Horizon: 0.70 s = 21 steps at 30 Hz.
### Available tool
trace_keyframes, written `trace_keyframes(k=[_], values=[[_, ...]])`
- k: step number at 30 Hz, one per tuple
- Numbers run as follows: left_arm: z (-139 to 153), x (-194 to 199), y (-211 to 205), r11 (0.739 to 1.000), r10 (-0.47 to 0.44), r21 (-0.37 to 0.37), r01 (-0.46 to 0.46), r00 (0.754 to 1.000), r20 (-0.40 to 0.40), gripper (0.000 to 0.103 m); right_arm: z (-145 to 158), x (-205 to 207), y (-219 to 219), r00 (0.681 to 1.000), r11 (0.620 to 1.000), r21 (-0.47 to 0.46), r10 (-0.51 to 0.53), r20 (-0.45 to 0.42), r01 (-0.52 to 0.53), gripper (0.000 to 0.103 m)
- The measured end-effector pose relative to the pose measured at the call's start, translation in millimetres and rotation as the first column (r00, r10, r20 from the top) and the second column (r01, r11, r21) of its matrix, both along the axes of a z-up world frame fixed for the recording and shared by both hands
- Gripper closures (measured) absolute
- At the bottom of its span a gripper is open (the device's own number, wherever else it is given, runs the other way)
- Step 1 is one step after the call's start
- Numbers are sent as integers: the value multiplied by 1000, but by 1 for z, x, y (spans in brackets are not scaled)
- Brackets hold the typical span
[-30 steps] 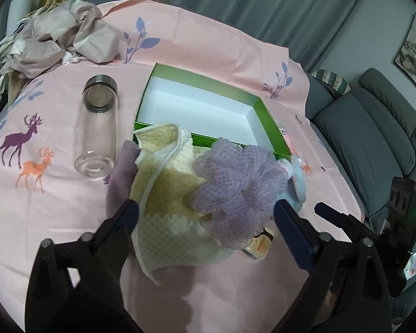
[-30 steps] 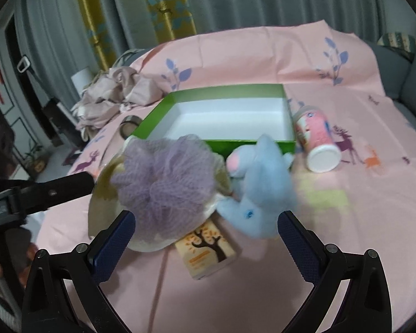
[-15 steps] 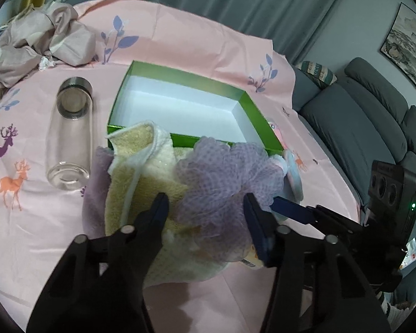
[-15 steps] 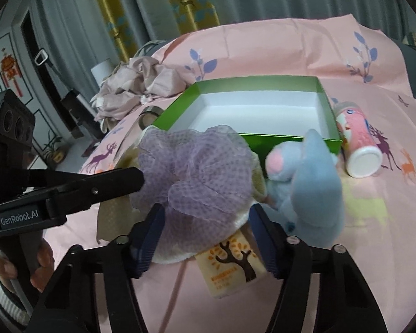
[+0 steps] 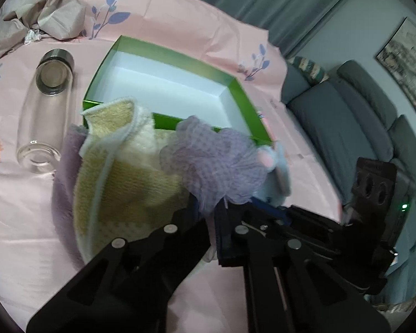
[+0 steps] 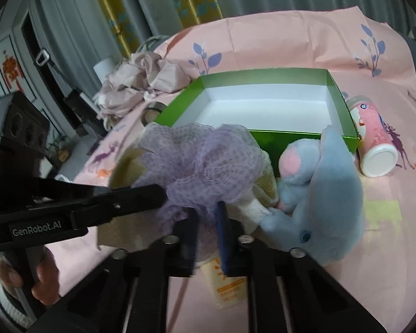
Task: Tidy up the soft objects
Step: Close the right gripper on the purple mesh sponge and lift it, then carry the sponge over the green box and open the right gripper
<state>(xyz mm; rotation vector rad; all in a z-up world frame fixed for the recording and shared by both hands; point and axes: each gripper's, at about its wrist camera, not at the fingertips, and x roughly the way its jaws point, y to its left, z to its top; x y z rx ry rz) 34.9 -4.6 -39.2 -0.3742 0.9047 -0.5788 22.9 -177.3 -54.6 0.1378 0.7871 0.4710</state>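
A purple mesh bath pouf (image 5: 216, 163) (image 6: 202, 163) sits on a yellow towel (image 5: 124, 172) (image 6: 263, 188) in front of an open green box (image 5: 166, 88) (image 6: 266, 108) with a white inside. My left gripper (image 5: 209, 211) and my right gripper (image 6: 206, 211) are both shut on the pouf's near side. A blue plush toy (image 6: 327, 194) (image 5: 280, 174) lies just right of the pouf. A purple cloth (image 5: 63, 166) lies under the towel's left edge.
A clear glass bottle (image 5: 44, 111) lies left of the box. A pink canister (image 6: 374, 141) lies right of it. A small orange carton (image 6: 227, 283) lies under my right gripper. Crumpled beige cloth (image 5: 33, 14) (image 6: 141, 83) sits at the back left. A grey sofa (image 5: 360, 127) stands beyond the table.
Both grippers went from wide open to shut on the purple pouf, moving in closer to it. The pouf is squeezed at its near side.
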Motion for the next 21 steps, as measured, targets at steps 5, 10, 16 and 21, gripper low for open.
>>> trace_keyframes(k=[5,10,16,21], values=[[21,-12,-1,1000,-8,-21,9,998,62,95,18,-11,0,998,999,45,1,56,-4,94],[53,-10,-5,999,-27,21,24,990,140,95,47,-14,1,993,998,56,4,119,-11,94],[84,12,-9,998,-28,58,16,979,202,95,83,1,3,978,998,60,1,208,-14,94],[94,39,-18,996,-23,91,1,971,237,95,95,22,3,967,998,61,-22,254,6,94]])
